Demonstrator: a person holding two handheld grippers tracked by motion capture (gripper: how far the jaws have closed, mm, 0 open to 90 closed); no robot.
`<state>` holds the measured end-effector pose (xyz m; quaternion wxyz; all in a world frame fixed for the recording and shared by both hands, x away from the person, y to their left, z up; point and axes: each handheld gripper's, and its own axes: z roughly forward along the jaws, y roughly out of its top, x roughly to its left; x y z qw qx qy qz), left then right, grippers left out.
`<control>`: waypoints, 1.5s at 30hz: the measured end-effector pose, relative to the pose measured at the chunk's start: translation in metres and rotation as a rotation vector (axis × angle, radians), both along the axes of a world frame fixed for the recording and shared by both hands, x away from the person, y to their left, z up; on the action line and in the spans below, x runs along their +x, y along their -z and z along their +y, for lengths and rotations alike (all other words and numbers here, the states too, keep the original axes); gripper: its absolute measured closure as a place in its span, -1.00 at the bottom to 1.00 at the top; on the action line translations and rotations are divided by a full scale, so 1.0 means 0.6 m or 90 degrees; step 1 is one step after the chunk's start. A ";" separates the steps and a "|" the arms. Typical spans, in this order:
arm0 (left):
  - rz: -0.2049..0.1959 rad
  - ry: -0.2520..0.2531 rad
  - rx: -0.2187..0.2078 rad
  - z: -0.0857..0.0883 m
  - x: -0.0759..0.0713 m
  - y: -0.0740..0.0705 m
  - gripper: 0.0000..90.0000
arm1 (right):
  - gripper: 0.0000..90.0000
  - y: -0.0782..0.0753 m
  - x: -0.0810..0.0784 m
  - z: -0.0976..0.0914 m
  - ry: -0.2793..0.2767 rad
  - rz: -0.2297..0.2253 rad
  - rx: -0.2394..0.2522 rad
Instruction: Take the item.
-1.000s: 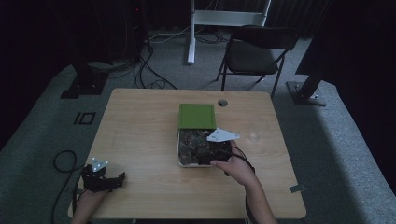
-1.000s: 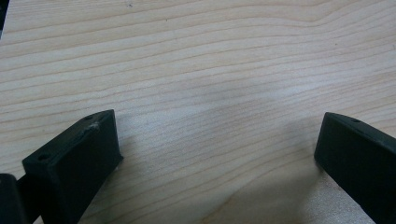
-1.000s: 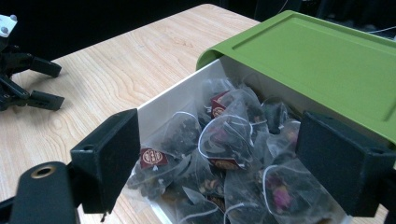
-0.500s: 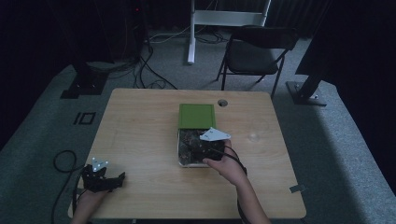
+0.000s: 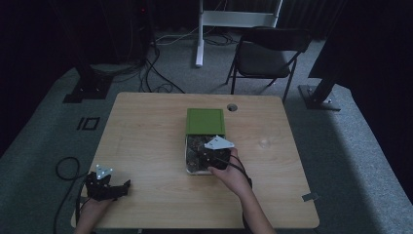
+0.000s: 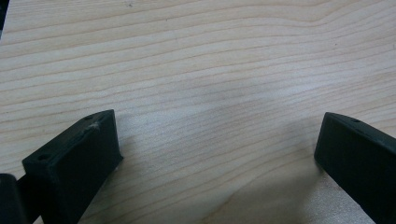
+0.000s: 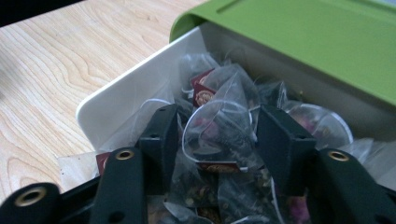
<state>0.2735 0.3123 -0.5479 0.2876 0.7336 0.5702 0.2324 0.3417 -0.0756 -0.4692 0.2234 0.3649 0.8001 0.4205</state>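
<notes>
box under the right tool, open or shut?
Open. The green lid sits pushed back, baring the white box full of clear tea sachets; the right tool straddles one.

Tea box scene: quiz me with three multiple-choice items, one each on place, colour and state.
1. Where is the left gripper?
A. near table corner, by the person
B. inside the box
C. on the chair

2. What colour is the box lid?
A. red
B. green
C. blue

3. What is the state of the right gripper?
A. shut empty
B. resting on bare table
C. fingers either side of a tea bag in the box

Answers: 1 A, high view shows it there. 2 B, plainly green. 3 C, the right gripper view shows the bag between them.
</notes>
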 end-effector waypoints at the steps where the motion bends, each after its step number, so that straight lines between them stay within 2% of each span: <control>1: 0.000 0.000 0.000 0.000 0.000 0.000 -0.99 | 0.15 0.002 0.000 0.001 0.002 0.002 -0.007; 8: 0.000 0.000 0.000 0.000 0.000 0.000 -0.99 | 0.38 0.013 -0.001 0.006 0.033 0.013 -0.011; 10: 0.000 0.000 0.000 0.000 0.000 0.000 -0.99 | 0.48 0.015 -0.001 0.006 0.033 0.009 -0.016; 14: 0.000 0.000 0.000 0.000 0.000 0.000 -0.99 | 0.58 0.016 -0.002 0.005 0.027 0.008 -0.004; 19: 0.000 0.000 0.000 0.000 0.000 0.000 -0.99 | 0.71 0.003 -0.006 -0.003 0.022 0.009 0.008; 29: 0.001 0.001 0.001 0.000 0.000 0.000 -0.99 | 0.79 -0.017 -0.011 -0.017 0.020 -0.006 0.036; 31: 0.000 0.001 0.001 0.000 0.000 0.000 -0.99 | 0.79 -0.024 -0.013 -0.020 0.023 -0.009 0.051; 40: 0.000 0.000 0.000 0.000 0.000 0.000 -0.99 | 0.81 -0.043 -0.014 -0.025 0.015 -0.017 0.059; 45: 0.000 0.000 0.000 0.000 0.000 0.000 -0.99 | 0.81 -0.054 -0.014 -0.031 0.016 -0.024 0.076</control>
